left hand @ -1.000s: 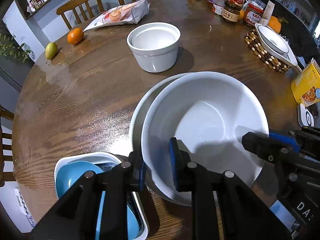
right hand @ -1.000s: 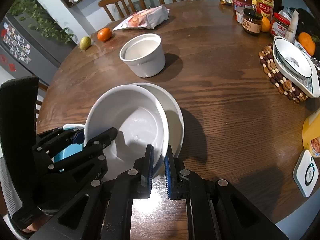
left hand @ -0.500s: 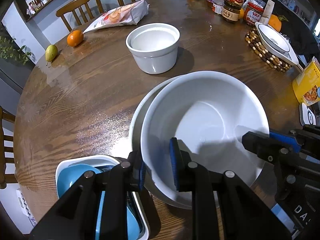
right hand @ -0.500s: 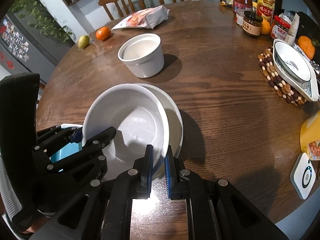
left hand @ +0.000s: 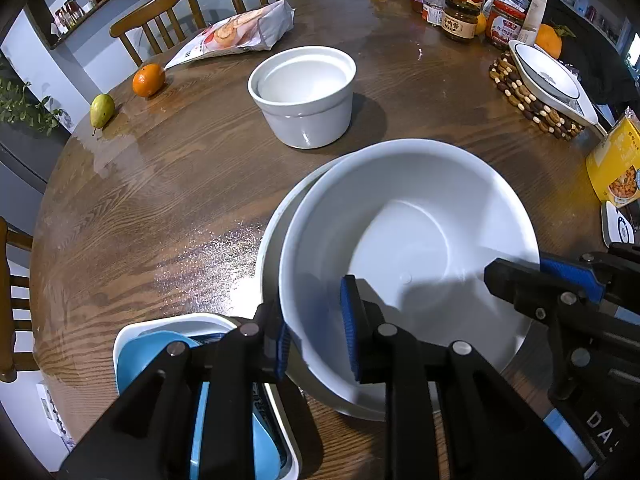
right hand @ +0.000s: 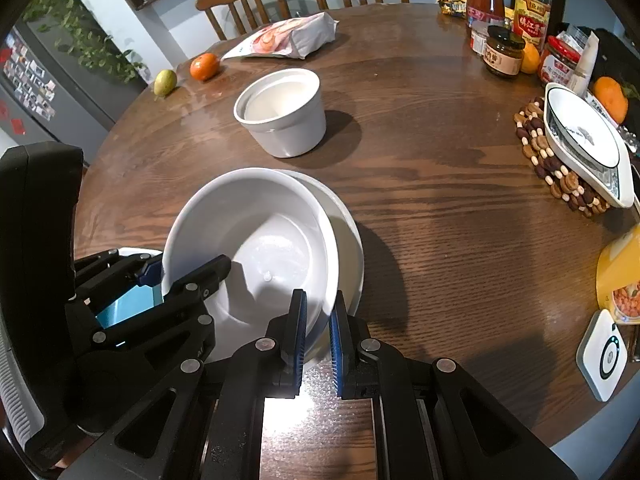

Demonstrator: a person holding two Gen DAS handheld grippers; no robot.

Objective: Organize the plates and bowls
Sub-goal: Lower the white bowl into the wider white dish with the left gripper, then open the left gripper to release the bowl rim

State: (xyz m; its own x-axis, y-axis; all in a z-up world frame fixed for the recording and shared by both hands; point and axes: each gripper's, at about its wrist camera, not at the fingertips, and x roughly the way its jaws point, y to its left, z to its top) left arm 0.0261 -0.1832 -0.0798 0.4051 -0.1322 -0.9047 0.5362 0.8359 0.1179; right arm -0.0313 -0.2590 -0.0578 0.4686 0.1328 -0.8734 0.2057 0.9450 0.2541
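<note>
A large white bowl (left hand: 408,240) (right hand: 256,232) hangs tilted just over a second white bowl (left hand: 272,236) (right hand: 348,240) on the wooden table. My left gripper (left hand: 316,332) is shut on the large bowl's near-left rim. My right gripper (right hand: 318,320) is shut on its near-right rim and shows at the right of the left wrist view (left hand: 548,276). A white dish holding a blue bowl (left hand: 152,352) sits at the near left. A deep white pot (left hand: 304,96) (right hand: 280,112) stands further back.
A patterned dish (right hand: 580,140) rests on a beaded trivet at the right. Jars and bottles (right hand: 504,52) stand at the far right. A snack bag (left hand: 240,36), an orange (left hand: 149,79) and a pear (left hand: 100,109) lie at the far left. A yellow packet (right hand: 620,280) lies near right.
The large white bowl, held by both grippers, has shifted slightly away and to the right over the lower bowl. Both grips are unchanged.
</note>
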